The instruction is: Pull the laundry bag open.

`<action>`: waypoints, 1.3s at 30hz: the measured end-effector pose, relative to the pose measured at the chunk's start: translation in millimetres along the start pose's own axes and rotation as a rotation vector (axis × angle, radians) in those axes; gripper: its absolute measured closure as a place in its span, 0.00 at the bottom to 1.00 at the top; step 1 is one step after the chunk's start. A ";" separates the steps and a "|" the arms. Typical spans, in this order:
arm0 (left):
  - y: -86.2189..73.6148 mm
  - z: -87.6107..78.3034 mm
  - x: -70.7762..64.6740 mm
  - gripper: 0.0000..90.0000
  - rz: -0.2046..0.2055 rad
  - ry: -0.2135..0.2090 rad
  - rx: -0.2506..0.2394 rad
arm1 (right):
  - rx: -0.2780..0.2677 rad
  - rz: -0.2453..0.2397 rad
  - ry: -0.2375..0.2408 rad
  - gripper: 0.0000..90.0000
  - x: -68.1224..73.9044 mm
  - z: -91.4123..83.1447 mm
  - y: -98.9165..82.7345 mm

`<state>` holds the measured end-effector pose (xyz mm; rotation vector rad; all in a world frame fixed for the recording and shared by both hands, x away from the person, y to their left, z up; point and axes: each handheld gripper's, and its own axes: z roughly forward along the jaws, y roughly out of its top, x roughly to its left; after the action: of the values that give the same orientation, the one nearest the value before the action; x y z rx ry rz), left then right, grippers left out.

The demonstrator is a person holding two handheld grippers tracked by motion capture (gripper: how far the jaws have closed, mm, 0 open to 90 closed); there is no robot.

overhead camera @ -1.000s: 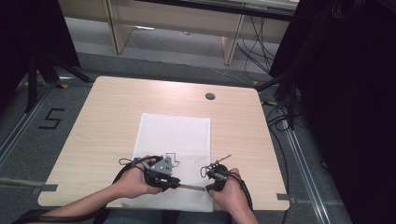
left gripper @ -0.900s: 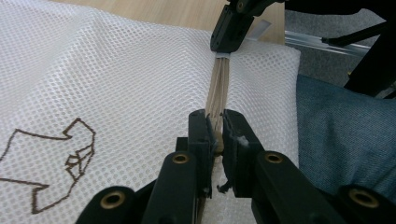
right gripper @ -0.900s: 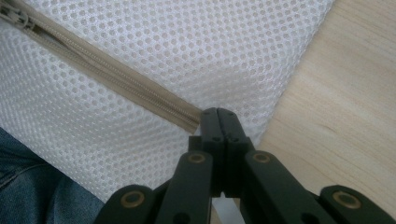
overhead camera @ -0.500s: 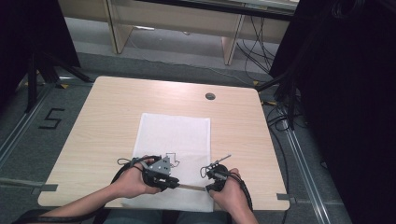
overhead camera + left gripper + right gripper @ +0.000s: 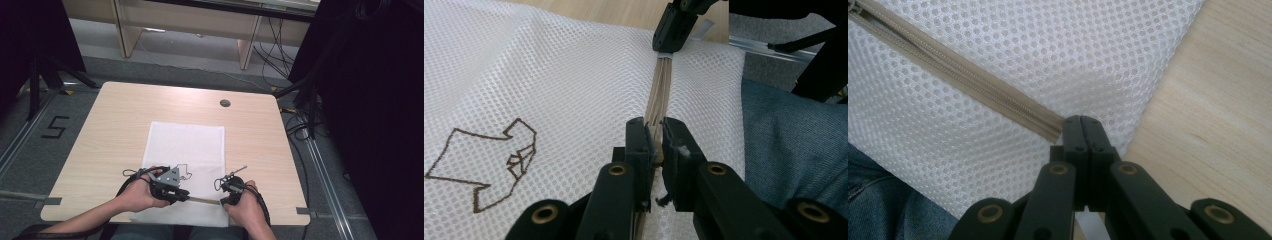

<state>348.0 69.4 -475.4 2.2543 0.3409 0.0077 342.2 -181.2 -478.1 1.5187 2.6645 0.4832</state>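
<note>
both grippers pinch the tan zipper [image 5: 659,90] of the white mesh bag [image 5: 187,150] at the table's [image 5: 125,120] near edge, left gripper [image 5: 655,140] and right gripper [image 5: 1082,131], so pull steadily along the zipper line.

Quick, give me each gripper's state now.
Left gripper: shut on the zipper of the mesh bag.
Right gripper: shut on the zipper's end.

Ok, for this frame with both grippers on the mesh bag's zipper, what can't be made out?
- Zipper slider: in the left gripper view the left gripper jaws cover whatever they pinch on the zipper.
- Zipper end: in the right gripper view the right gripper jaws hide it.
- Mesh bag contents: weave too fine to see through in any view.
- Brown outline design: too small in the high view to read.
</note>
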 end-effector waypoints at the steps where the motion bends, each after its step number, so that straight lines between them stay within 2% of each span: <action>1: -0.3 0.2 -0.2 0.91 0.004 0.002 0.001 | 0.000 -0.002 -0.001 1.00 0.1 0.1 0.0; 11: -0.8 0.2 -0.3 0.91 0.002 0.001 0.003 | -0.003 -0.004 0.004 1.00 -0.3 0.0 -0.3; 14: -0.9 0.1 -0.5 0.91 0.001 0.000 0.004 | -0.013 -0.025 0.005 1.00 -1.8 0.9 -0.1; 15: -1.0 0.1 -0.7 0.91 0.000 -0.001 0.004 | -0.001 0.008 0.003 1.00 0.7 -0.3 -0.6; 17: -1.2 0.1 -0.8 0.91 0.000 -0.001 0.004 | -0.017 -0.039 0.009 1.00 -2.8 1.0 -0.1; 18: -1.3 -0.1 -0.8 0.91 0.002 0.002 0.012 | -0.010 -0.016 0.005 1.00 -1.2 0.5 -0.4; 19: -1.8 -1.1 0.1 0.91 0.009 0.004 0.013 | -0.010 -0.016 0.005 1.00 -1.2 0.5 -0.4; 20: -2.5 -1.0 0.0 0.91 -0.002 0.002 0.009 | -0.011 -0.020 0.006 1.00 -1.4 0.6 -0.3; 22: -3.5 -2.0 0.6 0.91 0.003 0.002 0.006 | -0.003 0.000 -0.001 1.00 0.1 0.1 -0.2; 25: -4.6 -3.1 0.6 0.91 -0.010 0.000 0.006 | -0.004 0.001 -0.002 1.00 0.2 0.1 -0.2; 29: -4.6 -5.0 1.2 0.91 0.003 0.008 0.015 | -0.004 0.002 -0.003 1.00 0.3 0.1 -0.3; 32: -5.7 -6.3 2.0 0.91 -0.007 0.004 0.010 | -0.005 0.003 -0.002 1.00 0.3 0.1 -0.3; 33: -6.1 -7.7 2.3 0.91 -0.004 0.006 0.016 | -0.013 -0.023 0.006 1.00 -1.7 0.8 -0.1; 38: -6.7 -8.2 2.3 0.91 -0.007 0.000 0.010 | -0.011 -0.017 0.005 1.00 -1.3 0.6 -0.2; 39: -6.7 -9.2 2.5 0.91 0.005 0.011 0.017 | -0.011 -0.017 0.004 1.00 -1.3 0.6 -0.3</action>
<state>347.7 81.0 -474.8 2.2731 0.3427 0.0197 342.7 -182.3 -478.9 1.4932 2.6705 0.4995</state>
